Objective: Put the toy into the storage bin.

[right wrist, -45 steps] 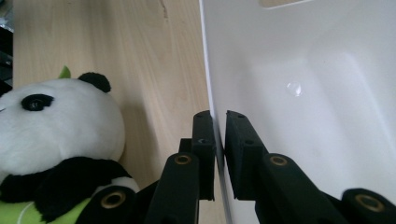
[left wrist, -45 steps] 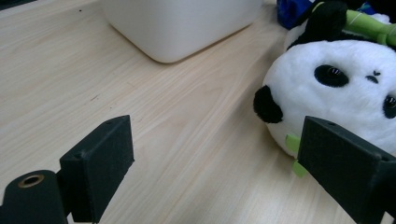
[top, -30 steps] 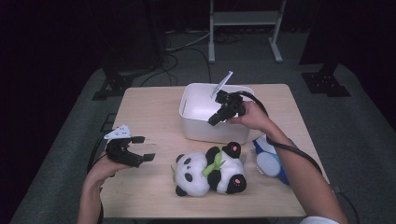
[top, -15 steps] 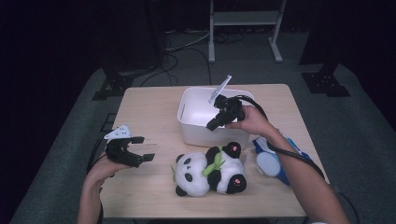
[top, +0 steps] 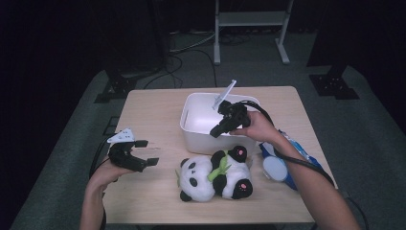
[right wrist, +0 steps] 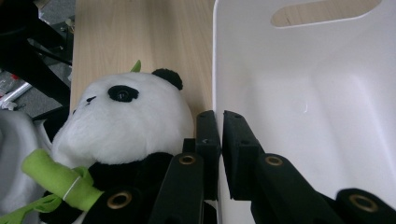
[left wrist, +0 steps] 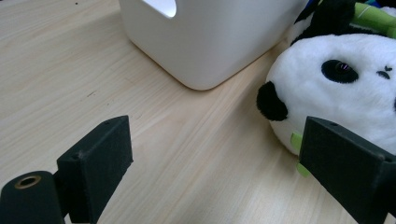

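A white plastic bin (top: 201, 115) stands at the back middle of the wooden table (top: 153, 110). My right gripper (top: 218, 132) is shut on its near wall, one jaw outside and one inside the rim, as the right gripper view (right wrist: 220, 135) shows on the bin (right wrist: 317, 93). A black-and-white panda plush (top: 213, 179) with a green bamboo piece lies in front of the bin, close under that gripper (right wrist: 135, 116). My left gripper (top: 146, 152) rests open at the table's left, pointing toward the panda (left wrist: 336, 88) and the bin (left wrist: 210, 42), with bare wood between its jaws (left wrist: 219, 158).
A blue and white soft object (top: 280, 163) lies at the table's right, beside the panda and under my right forearm. A white metal rack (top: 249, 19) stands on the floor behind the table. Bare wood lies between the left gripper and the panda.
The right gripper and the bin have shifted a little toward the near side of the table. The left gripper has stayed put and open.
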Action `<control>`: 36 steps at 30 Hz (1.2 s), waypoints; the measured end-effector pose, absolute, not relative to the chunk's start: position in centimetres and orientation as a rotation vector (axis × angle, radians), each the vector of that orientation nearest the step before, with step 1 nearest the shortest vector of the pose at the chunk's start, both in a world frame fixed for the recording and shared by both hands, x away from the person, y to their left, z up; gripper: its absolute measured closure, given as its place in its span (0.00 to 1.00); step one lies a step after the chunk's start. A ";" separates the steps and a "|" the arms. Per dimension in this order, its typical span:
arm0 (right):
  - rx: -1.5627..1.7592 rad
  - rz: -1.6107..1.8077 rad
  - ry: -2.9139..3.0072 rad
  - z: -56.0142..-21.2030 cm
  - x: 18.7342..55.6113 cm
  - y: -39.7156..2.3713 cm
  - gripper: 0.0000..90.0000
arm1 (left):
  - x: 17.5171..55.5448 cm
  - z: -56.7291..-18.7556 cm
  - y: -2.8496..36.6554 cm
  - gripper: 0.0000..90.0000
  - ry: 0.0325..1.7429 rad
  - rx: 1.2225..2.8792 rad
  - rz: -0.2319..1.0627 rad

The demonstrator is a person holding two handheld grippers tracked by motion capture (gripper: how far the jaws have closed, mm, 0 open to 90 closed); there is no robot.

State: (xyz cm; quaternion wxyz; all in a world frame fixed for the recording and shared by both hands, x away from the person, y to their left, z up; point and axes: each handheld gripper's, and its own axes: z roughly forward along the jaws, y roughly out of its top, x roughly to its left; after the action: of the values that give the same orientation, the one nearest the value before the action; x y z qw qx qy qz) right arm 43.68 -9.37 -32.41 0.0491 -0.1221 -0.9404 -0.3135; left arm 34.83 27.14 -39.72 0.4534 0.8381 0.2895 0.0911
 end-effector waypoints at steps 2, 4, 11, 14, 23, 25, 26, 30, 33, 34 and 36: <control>-0.364 -0.954 -2.866 -32.4 43.6 -9.3 0.94 | 34.9 -39.8 27.2 0.09 0.716 2.072 0.223; -0.359 -0.952 -2.861 -32.4 43.4 -9.2 0.94 | 34.9 -39.9 27.2 0.09 0.722 2.069 0.220; -0.335 -0.959 -2.861 -32.3 42.8 -8.9 0.94 | 35.0 -40.2 27.2 0.09 0.734 2.083 0.219; -0.331 -0.960 -2.856 -32.3 42.6 -8.9 0.94 | 35.0 -40.3 27.1 0.09 0.736 2.091 0.223; -0.327 -0.962 -2.856 -32.3 42.5 -8.9 0.94 | 35.0 -40.5 27.2 0.09 0.740 2.091 0.219; -0.340 -0.964 -2.854 -32.2 42.5 -9.0 0.90 | 35.0 -40.5 27.2 0.09 0.739 2.095 0.220; -0.349 -0.978 -2.858 -31.9 42.5 -9.1 0.88 | 35.0 -40.5 27.2 0.09 0.736 2.094 0.219; -0.367 -1.013 -2.867 -31.3 42.2 -9.5 0.79 | 35.1 -40.5 27.2 0.09 0.736 2.095 0.219; -0.361 -1.020 -2.873 -30.8 41.7 -9.7 0.79 | 35.0 -40.5 27.2 0.09 0.734 2.097 0.218; -0.362 -1.024 -2.871 -30.7 41.5 -9.7 0.79 | 35.0 -40.5 27.2 0.09 0.739 2.096 0.218; -0.356 -1.028 -2.871 -30.5 41.4 -9.8 0.79 | 35.0 -40.5 27.3 0.09 0.739 2.095 0.217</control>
State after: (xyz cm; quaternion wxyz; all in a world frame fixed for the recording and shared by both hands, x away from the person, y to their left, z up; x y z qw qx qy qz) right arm 41.42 -9.85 -30.54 0.0359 -0.1158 -0.9346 -0.3345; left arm 34.96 27.28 -40.51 0.4393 0.8431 0.2976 0.0873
